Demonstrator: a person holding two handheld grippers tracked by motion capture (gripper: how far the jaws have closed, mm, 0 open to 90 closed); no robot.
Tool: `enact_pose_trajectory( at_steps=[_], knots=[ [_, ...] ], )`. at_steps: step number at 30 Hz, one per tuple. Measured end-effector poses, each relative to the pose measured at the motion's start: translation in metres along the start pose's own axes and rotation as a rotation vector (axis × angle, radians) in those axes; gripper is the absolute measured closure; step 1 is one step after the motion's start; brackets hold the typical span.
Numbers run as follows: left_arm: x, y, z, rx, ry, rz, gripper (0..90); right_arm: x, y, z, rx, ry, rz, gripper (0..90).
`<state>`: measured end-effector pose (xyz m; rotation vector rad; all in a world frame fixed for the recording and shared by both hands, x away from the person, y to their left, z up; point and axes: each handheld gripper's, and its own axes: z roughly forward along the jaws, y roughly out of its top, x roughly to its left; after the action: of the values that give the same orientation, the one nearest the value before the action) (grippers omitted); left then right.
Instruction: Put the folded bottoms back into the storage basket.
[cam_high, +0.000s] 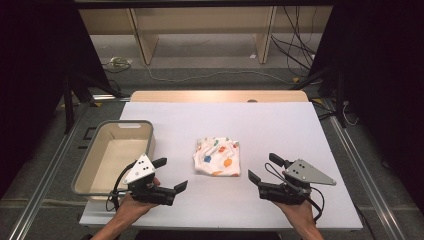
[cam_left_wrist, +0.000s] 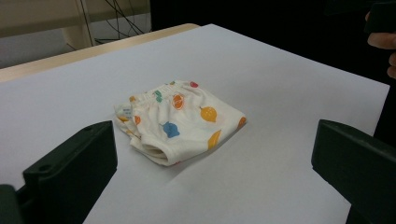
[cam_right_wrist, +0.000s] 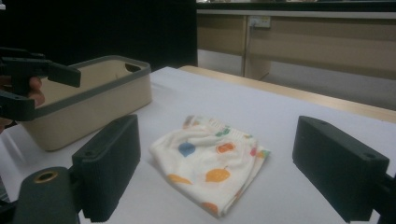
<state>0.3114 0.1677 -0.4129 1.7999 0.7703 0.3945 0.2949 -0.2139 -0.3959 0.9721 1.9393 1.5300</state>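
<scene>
fingers: two pairs apart | one folded cloth (cam_high: 217, 157) | one bin (cam_high: 114, 155)

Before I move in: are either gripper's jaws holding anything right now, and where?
Nothing is held. The left gripper and right gripper both stand open, apart from the folded garment lying between them.

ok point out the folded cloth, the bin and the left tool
folded cloth (cam_high: 217, 157), high view, middle of its printed top
bin (cam_high: 127, 123), high view, far rim
left tool (cam_high: 170, 175), high view, midway between its open jaw tips
</scene>
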Motion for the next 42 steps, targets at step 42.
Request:
enact_pose_trajectory(
  at_steps=[42],
  knots=[
    [-0.001,0.009,0.027,0.094,-0.037,-0.128,3.1,-0.015,0.01,0.026,0.04,0.015,0.014,16.4]
  ],
)
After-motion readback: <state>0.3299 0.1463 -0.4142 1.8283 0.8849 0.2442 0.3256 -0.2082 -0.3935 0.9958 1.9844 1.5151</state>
